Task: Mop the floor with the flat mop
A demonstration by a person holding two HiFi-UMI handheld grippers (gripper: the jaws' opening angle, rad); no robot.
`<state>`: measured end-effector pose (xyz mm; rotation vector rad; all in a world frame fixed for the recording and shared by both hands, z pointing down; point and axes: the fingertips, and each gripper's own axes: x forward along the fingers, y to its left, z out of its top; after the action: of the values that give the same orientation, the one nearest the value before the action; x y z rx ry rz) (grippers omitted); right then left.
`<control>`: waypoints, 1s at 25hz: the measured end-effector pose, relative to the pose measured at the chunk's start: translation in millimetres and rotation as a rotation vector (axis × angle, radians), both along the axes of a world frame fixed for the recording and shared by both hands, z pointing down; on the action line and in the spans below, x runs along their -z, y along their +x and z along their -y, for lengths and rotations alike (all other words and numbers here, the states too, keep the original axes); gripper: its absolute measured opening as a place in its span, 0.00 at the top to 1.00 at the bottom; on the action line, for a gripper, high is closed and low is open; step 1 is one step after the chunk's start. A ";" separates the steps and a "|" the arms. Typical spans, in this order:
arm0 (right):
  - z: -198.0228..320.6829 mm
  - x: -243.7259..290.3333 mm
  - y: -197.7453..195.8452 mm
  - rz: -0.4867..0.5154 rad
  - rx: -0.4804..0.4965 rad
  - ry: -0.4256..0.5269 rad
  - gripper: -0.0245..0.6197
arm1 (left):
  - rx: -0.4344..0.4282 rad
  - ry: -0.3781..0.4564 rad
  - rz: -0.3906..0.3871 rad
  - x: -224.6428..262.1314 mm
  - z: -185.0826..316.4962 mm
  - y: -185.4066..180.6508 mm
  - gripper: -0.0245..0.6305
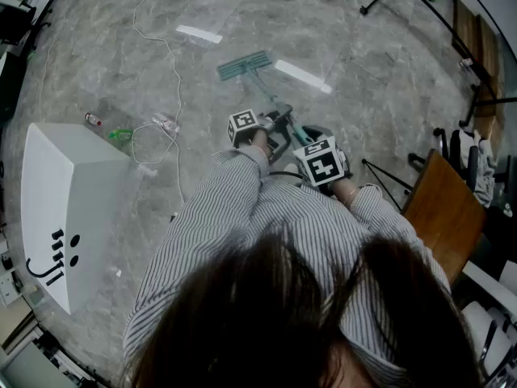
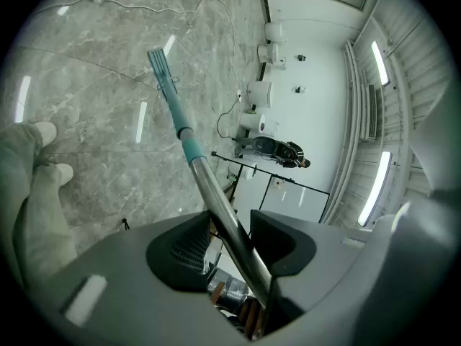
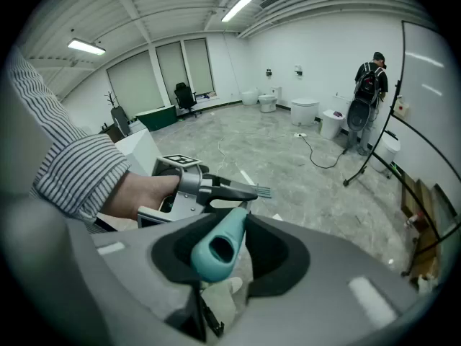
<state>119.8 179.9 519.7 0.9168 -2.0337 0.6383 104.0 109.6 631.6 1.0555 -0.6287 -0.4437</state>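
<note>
Head view, the mop: the flat mop (image 1: 271,95) is out in front of the person. Its teal mop head (image 1: 244,65) lies flat on the grey marbled floor (image 1: 380,63), and the pole slants back up to both tools.
Head view, the tools: the left gripper (image 1: 280,128) sits further down the pole. The right gripper (image 1: 313,136) is just behind it at the top end, so the two are close together.
Head view, surroundings: a white cable (image 1: 174,79) trails across the floor to the left of the mop head. A white cabinet (image 1: 65,192) stands well apart from it, further left.
Left gripper view, jaws: closed tight on the steel pole (image 2: 220,200), which runs out between the pads, past a teal collar (image 2: 191,146), down to the head on the floor.
Left gripper view, feet: a pale shoe (image 2: 43,130) shows at the left edge, well clear of the head.
Right gripper view, jaws: clamped round the teal grip (image 3: 220,244) at the very end of the pole, with its open tip facing the camera.
Right gripper view, background: a person (image 3: 367,85) with a backpack stands over by the far wall.
Handling: I'd call it light and stiff, an easy push. The smooth steel looks likely to twist or slide in the pads, so the lower hold wants a firm squeeze.
Where to hold: the teal grip looks the surer purchase. Spreading the two holds wider would probably give better leverage.
</note>
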 end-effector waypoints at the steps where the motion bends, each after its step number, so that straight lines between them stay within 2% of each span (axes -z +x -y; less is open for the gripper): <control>1: 0.4 0.4 0.2 0.002 0.000 0.000 0.77 | -0.004 0.003 0.001 0.9 0.3 0.5 0.69; 8: 1.2 -2.6 11.8 -0.012 0.029 -0.001 0.77 | -0.048 0.033 0.035 0.2 2.0 12.4 0.69; 16: 17.5 -1.4 16.5 0.008 0.033 0.026 0.77 | 0.005 0.055 0.004 0.4 17.2 14.8 0.67; 21: 51.1 -4.5 9.3 0.013 0.030 0.028 0.77 | 0.023 0.065 -0.008 -1.9 51.2 6.0 0.67; 25: 101.1 -14.7 -10.6 0.001 0.023 0.021 0.78 | 0.038 0.070 -0.027 -12.0 102.0 -16.0 0.67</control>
<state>109.1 78.8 534.4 0.9040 -2.0522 0.6063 88.0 7.6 643.6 1.1038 -0.6131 -0.5154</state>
